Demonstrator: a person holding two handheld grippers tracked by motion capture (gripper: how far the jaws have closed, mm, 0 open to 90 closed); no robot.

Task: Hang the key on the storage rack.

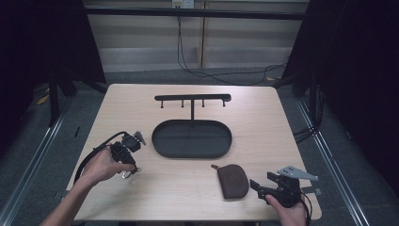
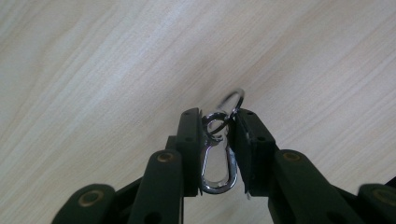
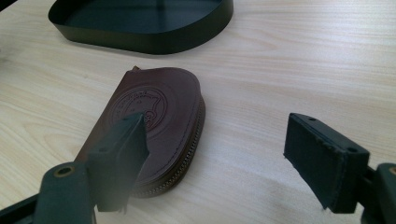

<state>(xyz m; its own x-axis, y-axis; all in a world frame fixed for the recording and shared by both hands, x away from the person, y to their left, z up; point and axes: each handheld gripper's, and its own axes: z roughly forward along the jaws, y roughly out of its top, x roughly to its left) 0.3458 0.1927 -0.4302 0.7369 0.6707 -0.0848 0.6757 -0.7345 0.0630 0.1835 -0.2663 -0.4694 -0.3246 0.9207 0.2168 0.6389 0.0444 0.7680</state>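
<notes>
**Carabiner clamped at the left, pouch waiting at the right**

Jaws of the left gripper (image 2: 218,140) are closed on a small silver metal carabiner clip (image 2: 217,168), its long axis running along the jaws, with a steel key ring (image 2: 232,103) linked at the far end and poking out past the pads. In the high view this gripper (image 1: 128,165) sits low over the left part of the pale wooden table (image 1: 263,108), the clip (image 1: 127,174) just above or touching the surface; I cannot tell which.

The right gripper (image 3: 224,158) is spread wide and holds nothing. Directly ahead of its left jaw lies a brown leather zip pouch (image 3: 163,121), rounded at one end, embossed with a circular stamp, its zipper running along the curved edge. From above, the pouch (image 1: 232,180) lies flat just left of the right gripper (image 1: 259,187), long axis roughly away from the person, so the right hand is far nearer to it.

Beyond both, at mid-table, stands a black oval metal tray (image 1: 162,143) with an upright post carrying a black bar of hooks (image 1: 193,98). The hooks lie ahead and to the right of the clip, a likely place to hang it.
</notes>
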